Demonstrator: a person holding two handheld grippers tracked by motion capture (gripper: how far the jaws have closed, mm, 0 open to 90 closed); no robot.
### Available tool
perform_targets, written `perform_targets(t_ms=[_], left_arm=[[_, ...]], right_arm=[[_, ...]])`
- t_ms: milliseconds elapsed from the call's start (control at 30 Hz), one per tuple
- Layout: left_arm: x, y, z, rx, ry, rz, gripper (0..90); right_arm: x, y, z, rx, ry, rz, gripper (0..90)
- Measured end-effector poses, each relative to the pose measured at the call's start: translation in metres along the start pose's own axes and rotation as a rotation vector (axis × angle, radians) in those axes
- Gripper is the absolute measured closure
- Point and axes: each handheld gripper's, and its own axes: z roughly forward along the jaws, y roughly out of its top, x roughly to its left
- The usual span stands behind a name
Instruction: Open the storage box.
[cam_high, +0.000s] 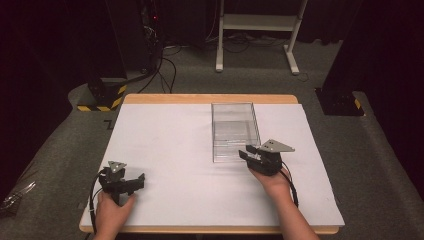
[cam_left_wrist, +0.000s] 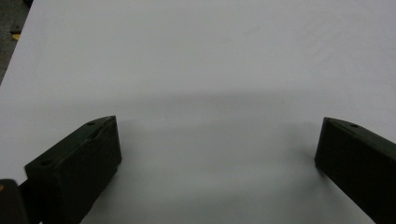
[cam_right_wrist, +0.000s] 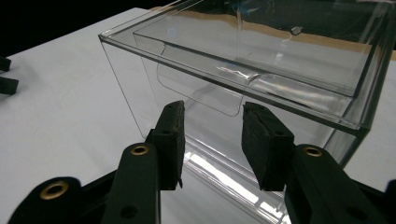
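A clear plastic box (cam_high: 235, 131), open at the top, stands on the white tabletop (cam_high: 170, 145) a little right of its middle, its long side running away from the person. The right gripper (cam_high: 246, 152) sits just at the box's near end, held in the person's right hand (cam_high: 272, 181); in the right gripper view its fingers (cam_right_wrist: 170, 140) stand partly apart in front of the box's near wall, below the rim, with nothing between them, and whether they touch the wall cannot be told. The left gripper (cam_high: 136, 181) rests well to the left of the box, near the tabletop's front edge, in the left hand (cam_high: 111, 212); in the left gripper view its fingers (cam_left_wrist: 79, 165) are spread wide over bare white surface, holding nothing.
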Motion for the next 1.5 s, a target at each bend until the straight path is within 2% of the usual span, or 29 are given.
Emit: perform_targets(t_ms=[67,167,533,900,1133,1500], left_arm=[[0.0,0.0,0.0,0.0,0.0,0.0,0.5],[0.0,0.0,0.0,0.0,0.0,0.0,0.5],[0.0,0.0,0.0,-0.002,0.0,0.0,0.6],[0.0,0.0,0.0,-0.002,0.001,0.003,0.6],[0.0,0.0,0.0,-0.002,0.002,0.003,0.6],[0.0,0.0,0.0,-0.001,0.001,0.003,0.6]], right_arm=[[-0.002,0.0,0.001,-0.008,0.025,0.004,61.6],[-0.004,0.0,0.002,-0.011,0.029,0.005,62.7],[-0.018,-0.002,0.003,-0.044,0.1,0.039,75.4],[-0.026,-0.007,0.007,-0.056,0.149,0.049,76.6],[-0.032,-0.008,0.006,-0.065,0.188,0.039,81.8],[-0.034,-0.01,0.005,-0.073,0.205,0.028,84.0]])
